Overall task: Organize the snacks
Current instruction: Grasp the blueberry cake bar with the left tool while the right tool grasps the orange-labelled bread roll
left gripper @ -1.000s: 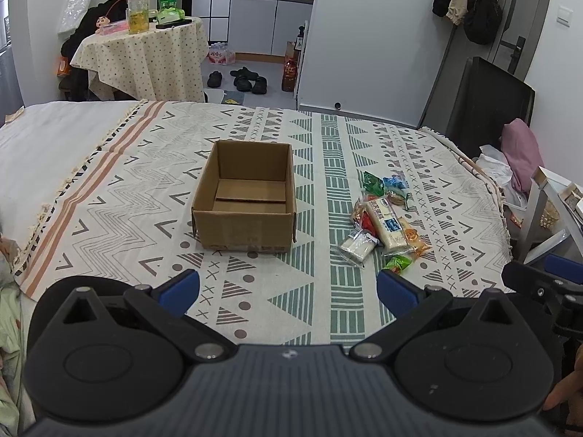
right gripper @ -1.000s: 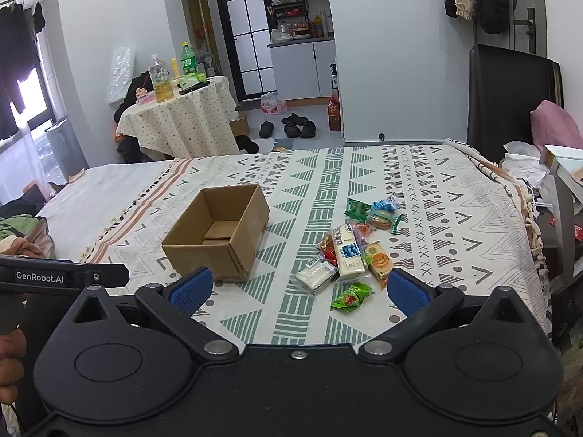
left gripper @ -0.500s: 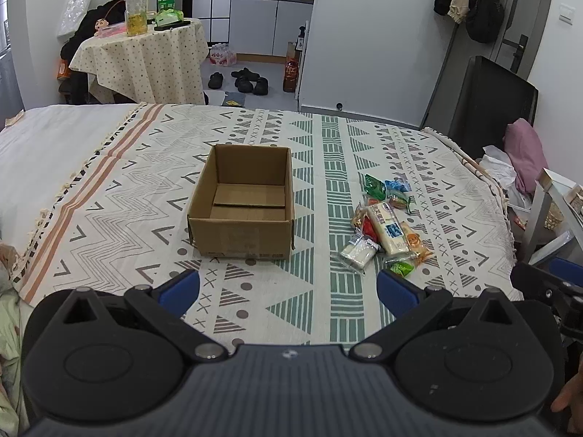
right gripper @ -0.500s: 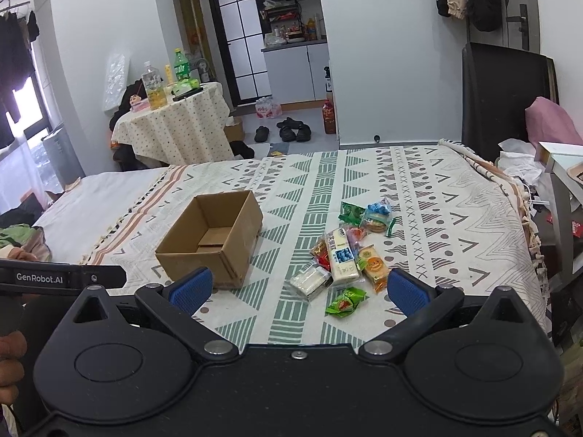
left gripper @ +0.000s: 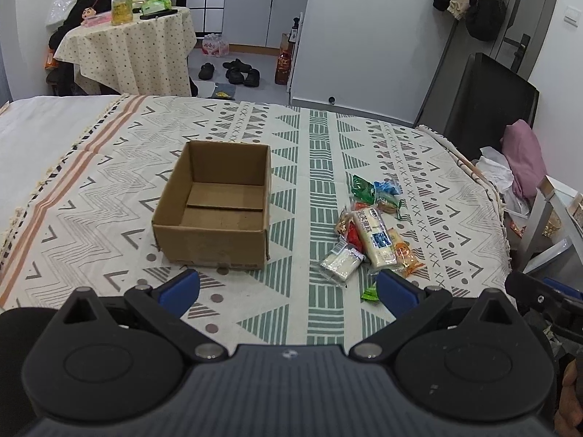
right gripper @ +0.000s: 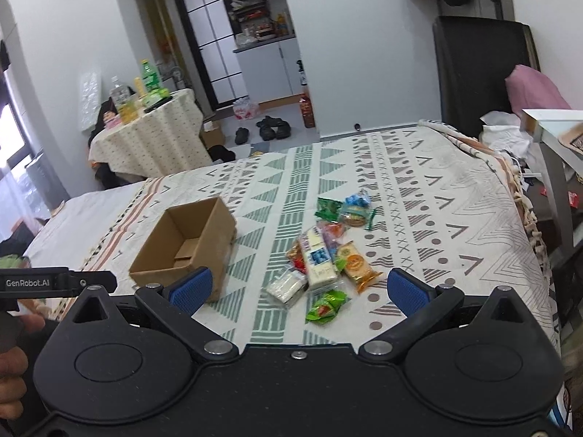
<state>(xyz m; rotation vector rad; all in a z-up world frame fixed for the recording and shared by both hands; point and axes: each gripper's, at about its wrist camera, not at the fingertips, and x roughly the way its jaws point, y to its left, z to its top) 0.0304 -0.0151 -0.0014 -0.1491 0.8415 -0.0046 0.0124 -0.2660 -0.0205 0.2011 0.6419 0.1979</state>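
Cardboard box (left gripper: pixel 213 215) is parked open and empty on the patterned bedspread (left gripper: pixel 109 196), probably so the snacks (left gripper: pixel 368 233), heaped just to its right, can be dropped straight in. Nothing is gripped yet: the left gripper (left gripper: pixel 288 289) and right gripper (right gripper: pixel 297 289) are both held wide apart above the near edge, nothing between the pads.
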